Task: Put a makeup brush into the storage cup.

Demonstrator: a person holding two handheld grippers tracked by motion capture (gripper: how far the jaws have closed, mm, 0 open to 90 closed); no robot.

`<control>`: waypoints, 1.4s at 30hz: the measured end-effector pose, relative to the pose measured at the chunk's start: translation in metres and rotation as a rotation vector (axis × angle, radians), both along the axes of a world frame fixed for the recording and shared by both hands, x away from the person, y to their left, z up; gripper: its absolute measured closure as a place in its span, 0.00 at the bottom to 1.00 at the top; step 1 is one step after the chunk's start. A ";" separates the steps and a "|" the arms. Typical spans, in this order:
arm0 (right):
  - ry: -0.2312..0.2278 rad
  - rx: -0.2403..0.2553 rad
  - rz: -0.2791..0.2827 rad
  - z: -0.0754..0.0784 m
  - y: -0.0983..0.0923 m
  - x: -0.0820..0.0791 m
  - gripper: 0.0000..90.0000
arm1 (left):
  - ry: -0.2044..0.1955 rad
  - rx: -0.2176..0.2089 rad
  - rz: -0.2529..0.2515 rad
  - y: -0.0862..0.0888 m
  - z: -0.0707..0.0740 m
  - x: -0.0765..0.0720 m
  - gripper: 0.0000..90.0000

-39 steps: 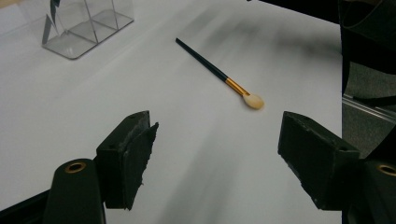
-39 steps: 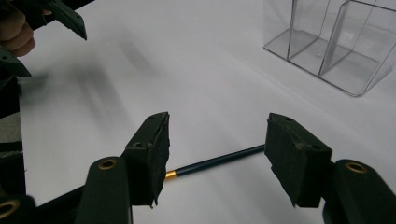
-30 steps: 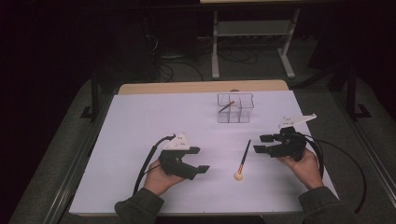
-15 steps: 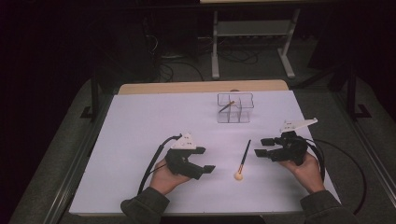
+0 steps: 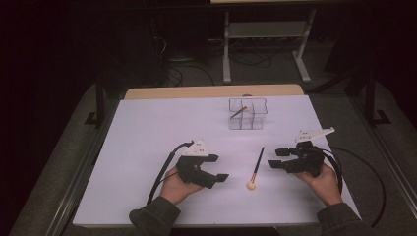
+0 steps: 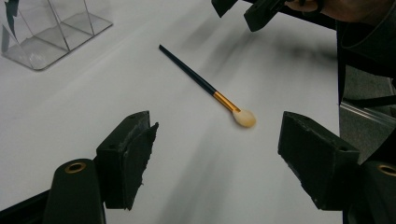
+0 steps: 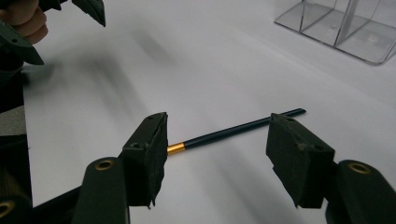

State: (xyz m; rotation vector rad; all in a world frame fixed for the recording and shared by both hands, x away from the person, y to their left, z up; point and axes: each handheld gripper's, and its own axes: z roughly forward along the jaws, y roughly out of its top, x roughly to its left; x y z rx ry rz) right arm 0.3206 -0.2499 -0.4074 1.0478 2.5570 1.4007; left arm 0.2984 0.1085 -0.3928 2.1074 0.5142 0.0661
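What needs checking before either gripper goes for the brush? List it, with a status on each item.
1. Left gripper open: ok, jaws wide apart.
2. Right gripper open: ok, jaws spread.
3. Brush free on the table, touching neither gripper: ok.
4. Brush handle lined up between the right gripper's jaws: ok in the right gripper view.
5. Clear organizer has a free compartment: cannot tell; one holds a thin dark item.
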 end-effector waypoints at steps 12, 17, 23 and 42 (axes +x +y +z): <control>0.004 -0.002 0.000 -0.005 -0.001 -0.003 0.40 | -0.001 -0.004 0.001 -0.003 -0.001 0.001 0.28; 0.010 -0.009 0.002 -0.006 -0.001 -0.005 0.40 | -0.001 -0.005 -0.002 -0.005 0.001 0.000 0.28; 0.008 -0.013 0.009 -0.005 0.000 -0.007 0.40 | -0.008 -0.007 0.000 -0.004 0.003 -0.002 0.28; 0.008 -0.032 0.040 -0.007 0.005 -0.004 0.40 | -0.012 -0.010 0.011 0.003 0.004 -0.002 0.28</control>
